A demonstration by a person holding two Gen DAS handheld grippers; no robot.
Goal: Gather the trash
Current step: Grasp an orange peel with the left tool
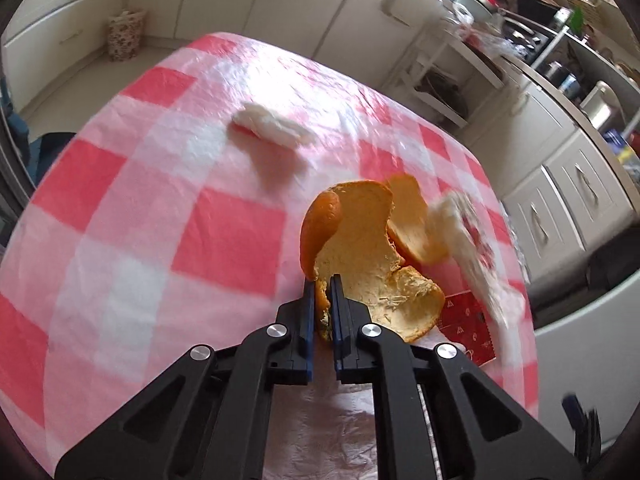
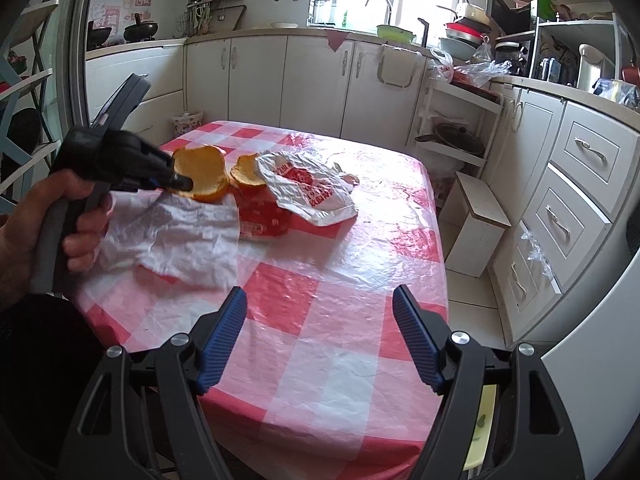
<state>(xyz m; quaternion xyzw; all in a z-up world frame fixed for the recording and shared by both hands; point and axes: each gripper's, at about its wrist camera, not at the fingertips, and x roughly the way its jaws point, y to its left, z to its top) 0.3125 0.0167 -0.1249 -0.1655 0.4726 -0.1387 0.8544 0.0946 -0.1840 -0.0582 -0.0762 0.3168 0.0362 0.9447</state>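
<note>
A large curled orange peel lies on the red-and-white checked tablecloth. My left gripper is shut on its near edge, the peel pinched between the blue pads. In the right wrist view the same left gripper, held by a hand, grips that peel. A second peel piece sits beside it. A white printed plastic bag, a red wrapper and a crumpled clear sheet lie around them. A white tissue wad lies farther off. My right gripper hangs open over bare cloth.
A small white stool stands on the floor by the table's right edge. Cabinets with drawers run along the right wall. A floral bag sits on the floor beyond the table's far corner.
</note>
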